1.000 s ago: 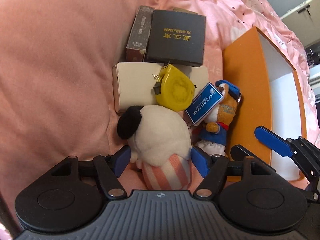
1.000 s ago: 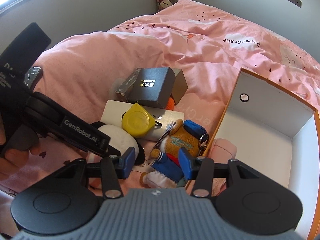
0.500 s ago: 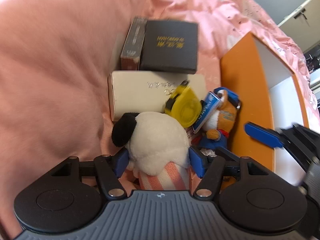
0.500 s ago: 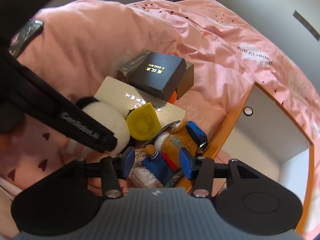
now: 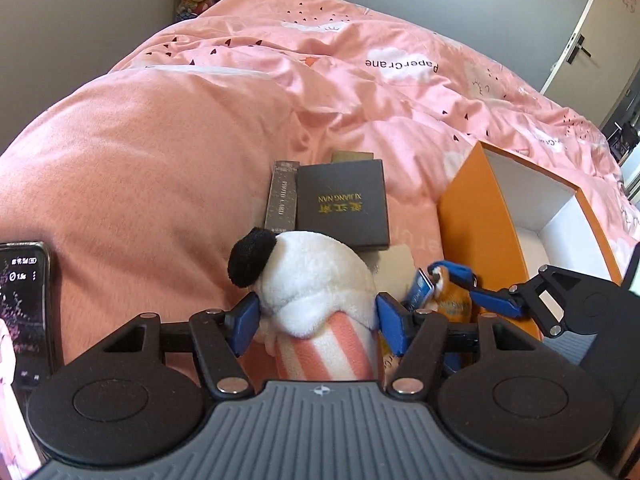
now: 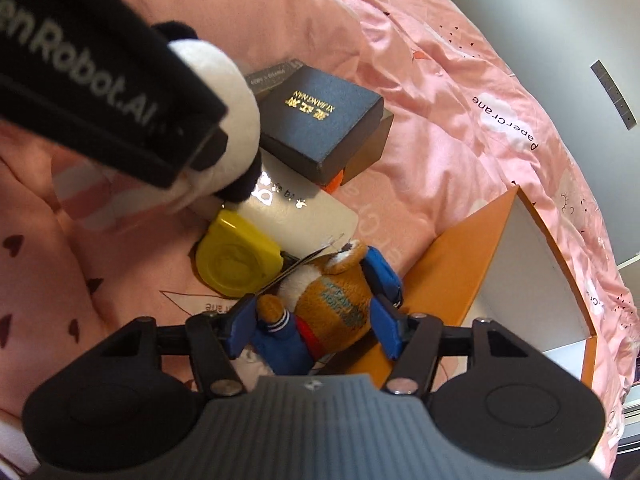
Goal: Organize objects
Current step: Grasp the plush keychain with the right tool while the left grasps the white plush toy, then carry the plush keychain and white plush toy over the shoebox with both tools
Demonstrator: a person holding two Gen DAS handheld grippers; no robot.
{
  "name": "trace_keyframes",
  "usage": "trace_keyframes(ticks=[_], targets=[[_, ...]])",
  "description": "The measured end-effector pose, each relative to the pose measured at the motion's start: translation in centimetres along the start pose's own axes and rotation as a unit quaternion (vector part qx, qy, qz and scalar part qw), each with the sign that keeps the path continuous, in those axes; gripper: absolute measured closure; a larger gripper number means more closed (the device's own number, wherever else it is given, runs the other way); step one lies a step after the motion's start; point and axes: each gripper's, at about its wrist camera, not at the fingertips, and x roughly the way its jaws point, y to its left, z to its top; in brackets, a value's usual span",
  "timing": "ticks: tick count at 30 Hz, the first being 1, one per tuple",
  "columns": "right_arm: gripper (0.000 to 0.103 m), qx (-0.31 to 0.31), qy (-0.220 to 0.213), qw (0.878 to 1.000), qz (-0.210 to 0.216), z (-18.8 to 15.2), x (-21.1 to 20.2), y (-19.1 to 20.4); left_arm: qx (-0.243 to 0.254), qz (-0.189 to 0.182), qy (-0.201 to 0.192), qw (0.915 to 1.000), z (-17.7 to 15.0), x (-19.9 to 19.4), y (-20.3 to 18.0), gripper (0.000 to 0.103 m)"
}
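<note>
Panda plush (image 5: 316, 300) sits clamped in my left claw (image 5: 318, 322), lifted off the pink bed (image 5: 140, 168), its long axis running away from me, black ear (image 5: 252, 258) forward. My right claw (image 6: 312, 326) grips the orange bear plush (image 6: 332, 300), head pointing away, just beside the orange box (image 6: 448, 280) wall. That box lies open, its white interior bare where visible. Yellow tape measure (image 6: 236, 260) and dark box (image 6: 324, 116) crowd the left.

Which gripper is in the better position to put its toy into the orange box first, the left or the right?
Right, probably. The right gripper brackets the bear toy directly beside the orange box. The left gripper holds the white plush farther from it, with the right gripper between.
</note>
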Motion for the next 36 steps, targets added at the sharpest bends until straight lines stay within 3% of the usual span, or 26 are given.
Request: trace_keyframes(ticks=[13, 16, 22, 36], targets=[[0.034, -0.053, 0.062, 0.996, -0.039, 1.3, 2.4, 1.8, -0.034, -0.024, -0.018, 0.9990, 0.2, 0.3, 1.9, 0.031], [0.039, -0.058, 0.065, 0.995, -0.043, 1.3, 2.5, 2.0, -0.036, -0.028, -0.018, 0.9988, 0.1, 0.2, 2.1, 0.031], [0.052, -0.035, 0.045, 0.997, -0.045, 1.1, 1.8, 1.3, -0.035, -0.031, -0.018, 0.9987, 0.0, 0.2, 2.1, 0.031], [0.054, 0.026, -0.060, 0.998, -0.019, 0.5, -4.8, -1.2, -0.036, -0.039, -0.028, 0.9982, -0.1, -1.0, 1.6, 0.031]])
